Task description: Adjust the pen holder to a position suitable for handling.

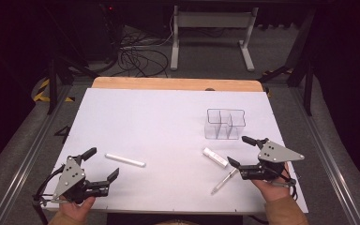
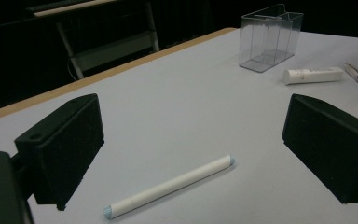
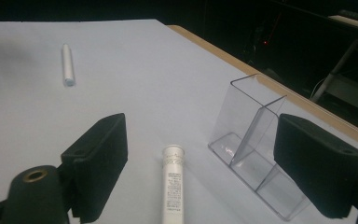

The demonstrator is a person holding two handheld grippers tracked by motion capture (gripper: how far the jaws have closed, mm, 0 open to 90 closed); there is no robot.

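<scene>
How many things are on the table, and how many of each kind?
White tubes: 1
White pens: 1
Clear pens: 1
Clear boxes: 1
Total: 4

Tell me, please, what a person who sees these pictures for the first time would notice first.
Probably the clear plastic organizer, empty and upright on the far right of the white table. Next, the open right tongs framing a small white tube, with a thin pen lying nearer the person. At left, the open left tongs face a long white marker.
</scene>
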